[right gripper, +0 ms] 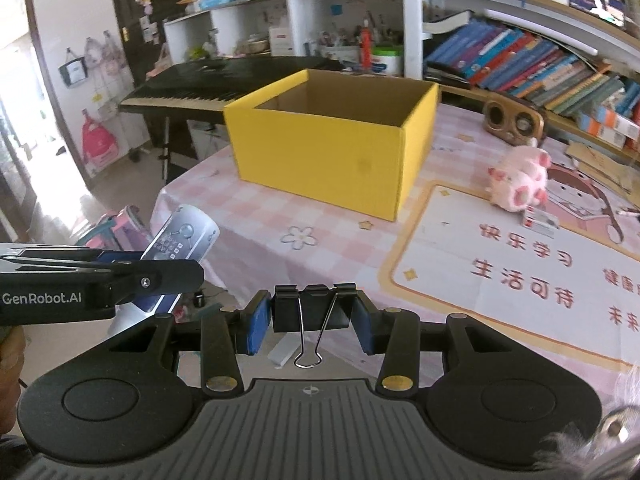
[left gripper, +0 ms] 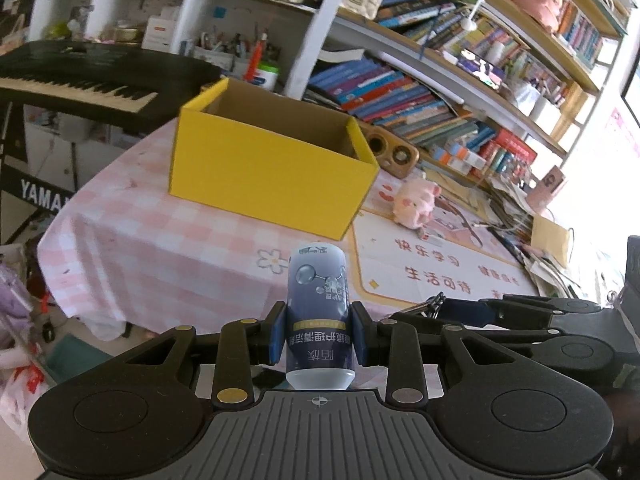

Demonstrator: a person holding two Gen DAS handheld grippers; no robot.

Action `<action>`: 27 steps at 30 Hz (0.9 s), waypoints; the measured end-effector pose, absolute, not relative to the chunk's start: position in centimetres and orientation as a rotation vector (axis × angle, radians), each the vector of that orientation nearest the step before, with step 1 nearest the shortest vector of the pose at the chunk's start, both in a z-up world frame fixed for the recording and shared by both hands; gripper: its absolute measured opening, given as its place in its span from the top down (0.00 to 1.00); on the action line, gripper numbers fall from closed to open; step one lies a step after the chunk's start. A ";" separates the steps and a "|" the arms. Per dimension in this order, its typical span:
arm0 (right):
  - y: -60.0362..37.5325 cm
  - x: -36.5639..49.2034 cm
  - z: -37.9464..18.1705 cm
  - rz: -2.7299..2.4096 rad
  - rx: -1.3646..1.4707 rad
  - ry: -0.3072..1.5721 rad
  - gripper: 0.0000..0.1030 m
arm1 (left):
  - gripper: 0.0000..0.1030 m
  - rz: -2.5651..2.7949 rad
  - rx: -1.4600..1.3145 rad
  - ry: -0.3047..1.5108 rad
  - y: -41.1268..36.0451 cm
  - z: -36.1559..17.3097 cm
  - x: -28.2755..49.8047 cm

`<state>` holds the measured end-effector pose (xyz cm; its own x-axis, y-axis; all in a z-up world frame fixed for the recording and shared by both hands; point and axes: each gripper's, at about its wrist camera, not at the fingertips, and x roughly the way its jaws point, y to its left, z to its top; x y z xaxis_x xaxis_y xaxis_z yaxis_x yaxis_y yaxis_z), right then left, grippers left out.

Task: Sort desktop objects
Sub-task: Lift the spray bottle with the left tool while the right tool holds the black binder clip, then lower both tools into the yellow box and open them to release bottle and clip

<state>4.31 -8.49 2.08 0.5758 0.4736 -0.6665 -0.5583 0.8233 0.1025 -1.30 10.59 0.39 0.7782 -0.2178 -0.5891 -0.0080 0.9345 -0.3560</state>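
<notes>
Left gripper (left gripper: 319, 338): clamped on blue bottle (left gripper: 318, 312), lower centre, cap toward camera, long axis along the fingers; right gripper (right gripper: 312, 316): clamped on black binder clip (right gripper: 314, 306), handles toward camera. Advice: carry both above yellow box (right gripper: 332, 160), mid-frame, clear the rim, then release inside

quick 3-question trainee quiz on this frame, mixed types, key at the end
1. True or false: the left gripper is shut on a binder clip.
2. What does the right gripper hold? A) pink plush toy B) black binder clip C) pen
3. Fill in: the yellow cardboard box is open at the ____.

Key: 1 false, it holds the blue spray bottle, cap toward the camera. 2 B. 3 top.
</notes>
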 end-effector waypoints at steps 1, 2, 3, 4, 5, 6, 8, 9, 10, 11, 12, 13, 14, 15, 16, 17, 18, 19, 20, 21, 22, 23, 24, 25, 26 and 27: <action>-8.2 4.3 2.1 0.612 -0.127 0.741 0.60 | 0.69 -0.111 -0.355 0.672 10.8 0.4 -1.3; -7.9 4.4 2.2 0.618 -0.132 0.740 0.60 | 0.69 -0.107 -0.359 0.671 10.9 0.4 -1.3; -7.7 4.4 2.2 0.623 -0.135 0.739 0.60 | 0.69 -0.104 -0.361 0.672 11.0 0.4 -1.3; -7.6 4.5 2.2 0.627 -0.137 0.738 0.60 | 0.69 -0.099 -0.364 0.673 11.2 0.3 -1.3; -7.4 4.6 2.2 0.631 -0.139 0.739 0.60 | 0.69 -0.094 -0.367 0.672 11.3 0.3 -1.4; -7.3 4.7 2.2 0.635 -0.141 0.741 0.60 | 0.69 -0.089 -0.370 0.672 11.4 0.3 -1.4; -7.0 4.9 2.1 0.644 -0.145 0.746 0.60 | 0.70 -0.078 -0.380 0.671 11.7 0.2 -1.4; -6.9 5.0 2.1 0.649 -0.149 0.747 0.60 | 0.69 -0.074 -0.385 0.671 11.8 0.2 -1.3; -6.8 5.0 2.1 0.652 -0.152 0.748 0.60 | 0.69 -0.072 -0.391 0.671 11.9 0.1 -1.2; -6.7 5.1 2.1 0.657 -0.156 0.748 0.60 | 0.70 -0.069 -0.397 0.672 12.0 0.0 -1.1; -6.6 5.2 2.1 0.661 -0.161 0.748 0.60 | 0.69 -0.067 -0.400 0.672 12.0 -0.1 -1.0; -6.5 5.3 2.0 0.664 -0.166 0.748 0.60 | 0.70 -0.066 -0.404 0.670 12.1 -0.1 -0.8; -6.4 5.5 2.0 0.667 -0.172 0.748 0.60 | 0.69 -0.065 -0.408 0.668 12.2 -0.2 -0.6; -6.4 5.7 2.1 0.668 -0.176 0.746 0.60 | 0.69 -0.063 -0.410 0.665 12.3 -0.2 -0.4; -6.3 5.9 2.1 0.670 -0.178 0.744 0.60 | 0.70 -0.061 -0.412 0.662 12.3 -0.1 -0.1; -6.3 6.3 2.1 0.670 -0.178 0.740 0.60 | 0.70 -0.059 -0.414 0.659 12.4 -0.1 0.2; -6.3 6.6 2.2 0.669 -0.178 0.737 0.60 | 0.70 -0.056 -0.417 0.656 12.5 0.0 0.6; -6.2 7.0 2.2 0.669 -0.177 0.734 0.60 | 0.70 -0.054 -0.418 0.654 12.6 0.0 0.9; -6.2 7.4 2.3 0.669 -0.175 0.732 0.60 | 0.70 -0.050 -0.419 0.651 12.7 0.1 1.4; -6.2 7.9 2.3 0.670 -0.173 0.730 0.60 | 0.70 -0.046 -0.419 0.648 12.8 0.2 1.7; -6.1 8.3 2.4 0.671 -0.172 0.727 0.60 | 0.69 -0.042 -0.421 0.644 12.9 0.4 2.1; -6.0 8.8 2.5 0.672 -0.170 0.725 0.60 | 0.70 -0.039 -0.424 0.638 13.1 0.5 2.6; -6.0 9.4 2.6 0.675 -0.169 0.722 0.60 | 0.70 -0.035 -0.425 0.632 13.2 0.7 3.0; -5.9 9.9 2.8 0.678 -0.167 0.717 0.60 | 0.69 -0.034 -0.425 0.626 13.3 0.9 3.4; -5.8 10.5 3.0 0.681 -0.164 0.711 0.60 | 0.69 -0.032 -0.425 0.616 13.4 1.2 4.0; -5.8 11.1 3.2 0.679 -0.161 0.702 0.60 | 0.69 -0.030 -0.423 0.606 13.5 1.5 4.5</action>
